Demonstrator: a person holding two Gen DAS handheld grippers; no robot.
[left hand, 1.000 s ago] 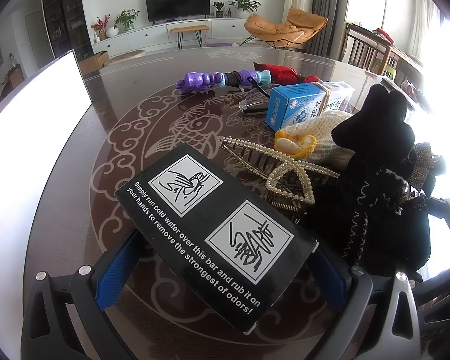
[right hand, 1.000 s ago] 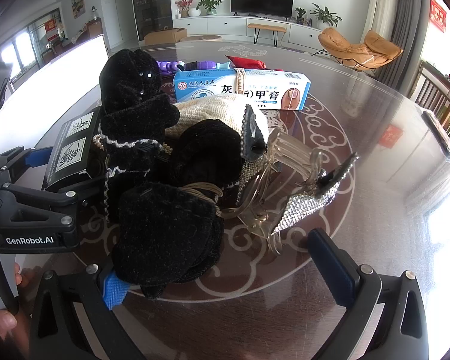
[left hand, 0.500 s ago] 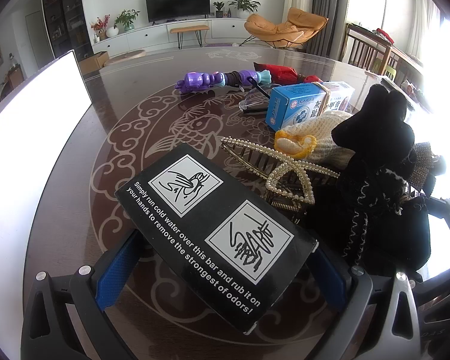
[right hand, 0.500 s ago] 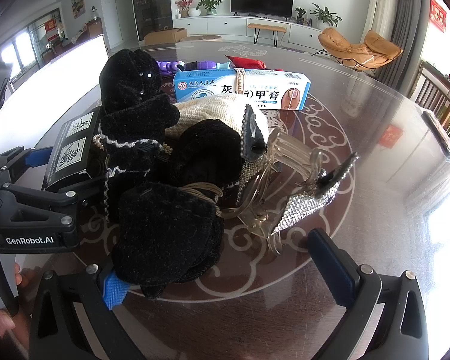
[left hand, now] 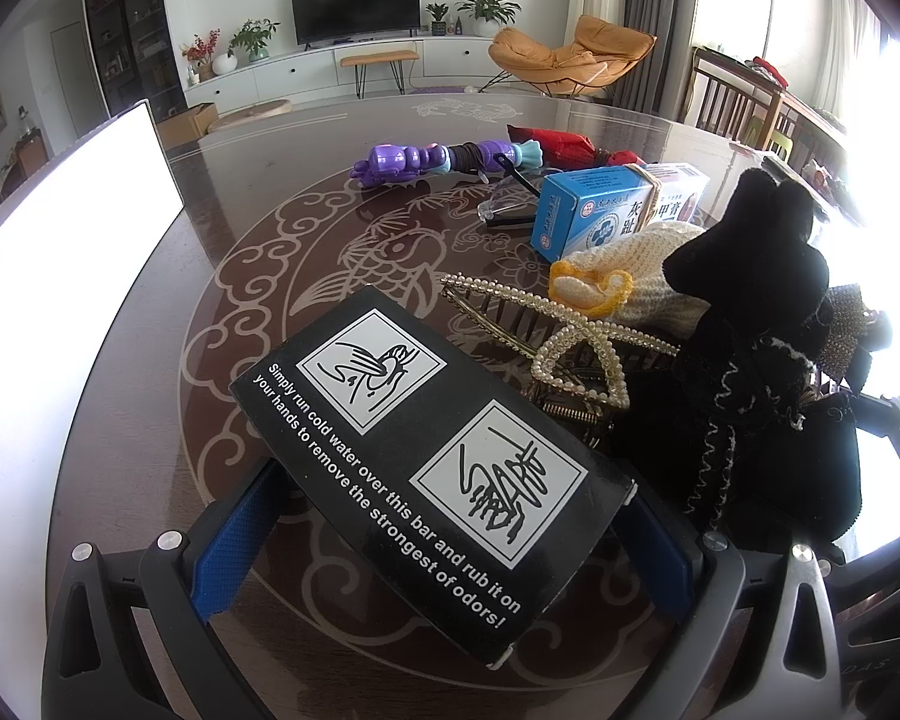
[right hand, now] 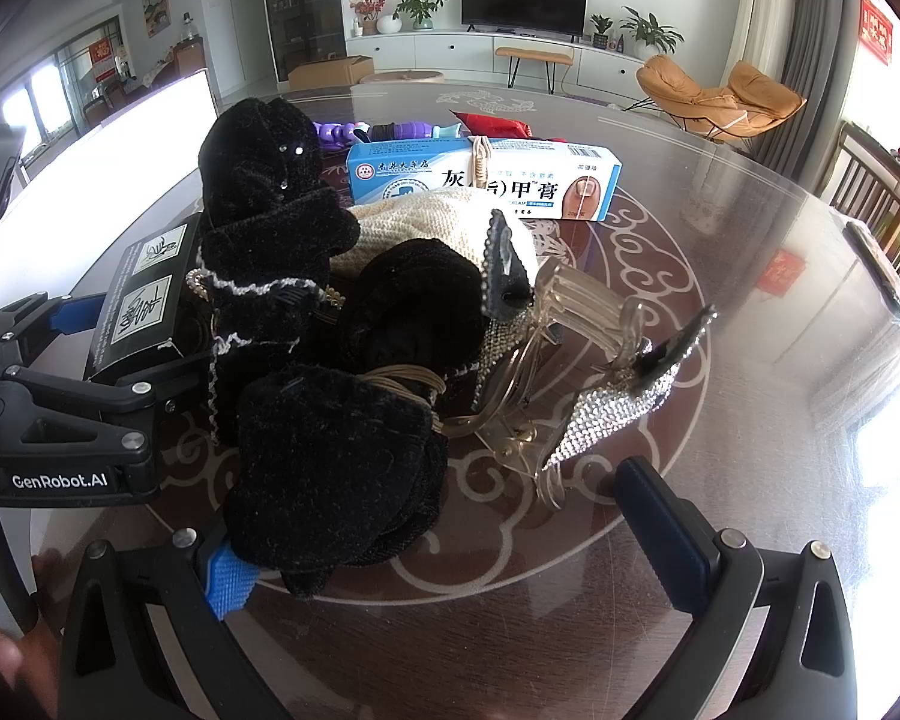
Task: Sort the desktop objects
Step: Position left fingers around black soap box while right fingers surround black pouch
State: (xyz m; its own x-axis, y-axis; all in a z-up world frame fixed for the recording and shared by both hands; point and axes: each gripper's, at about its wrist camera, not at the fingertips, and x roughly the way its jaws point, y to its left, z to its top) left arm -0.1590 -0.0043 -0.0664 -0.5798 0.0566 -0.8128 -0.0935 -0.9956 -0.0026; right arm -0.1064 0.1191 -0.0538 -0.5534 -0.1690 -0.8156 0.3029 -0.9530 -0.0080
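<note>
Black box, white pictograms and odor-removal text, between left fingers.

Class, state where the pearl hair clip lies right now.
In the left wrist view the pearl hair clip lies right of centre, between the black box and the black plush toy.

I see a black box with white printed instructions, tilted between my left fingers. Beside it lie a pearl hair clip, a black plush toy, and perhaps a knitted pouch.
</note>
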